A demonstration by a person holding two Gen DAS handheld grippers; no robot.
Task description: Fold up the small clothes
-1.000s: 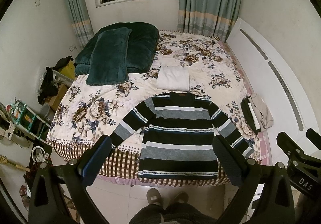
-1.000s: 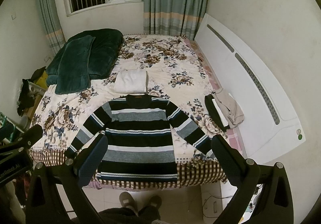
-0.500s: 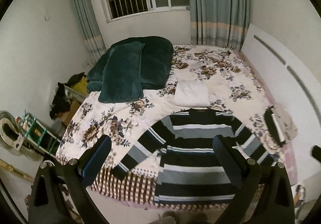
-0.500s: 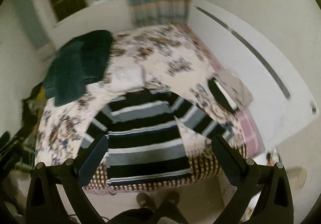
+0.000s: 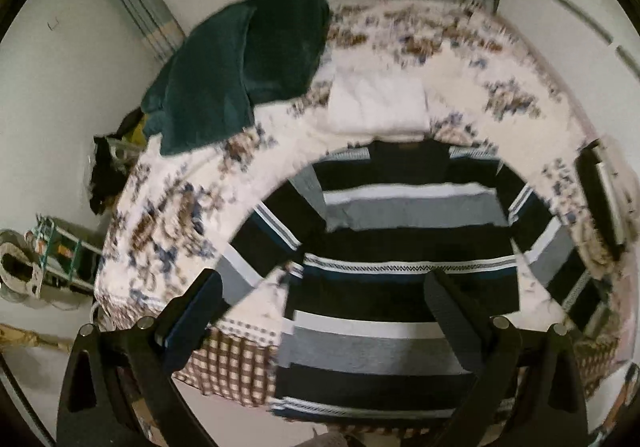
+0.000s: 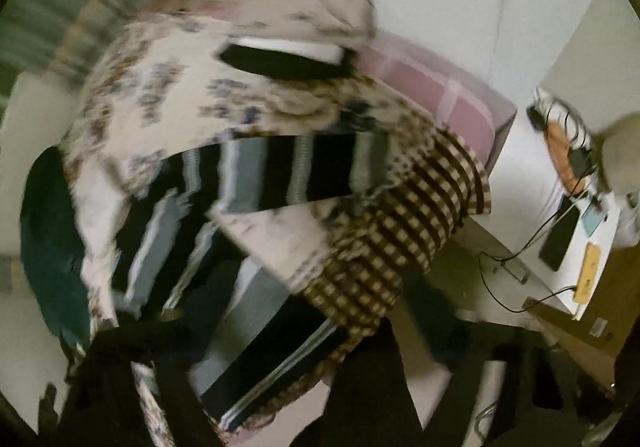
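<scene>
Left gripper jaws spread wide, nothing between them, hanging over the near edge of the bed. Right gripper: both fingers a dark smear at the bottom of its own view, jaws appear apart, nothing pinched as far as the blur allows.

Striped sweater lies flat, front down the near half of the bed, collar toward the far side, hem hanging at the checked border. Both sleeves angled outward. Folded white garment sits just beyond the collar, touching or nearly so. Dark green blanket heaped at the far left corner. Small pile of dark and beige clothes at the right edge.

Change from half a second ago: the left camera has closed in and dropped, so the sweater now fills most of its view and the window is nearly cut off. The right camera has rolled hard and swung right; the bed now sits tilted in its view, with the sweater's right sleeve running across the middle and a side table with cables and a phone at right. Sweater itself unmoved. Both views motion-blurred.
</scene>
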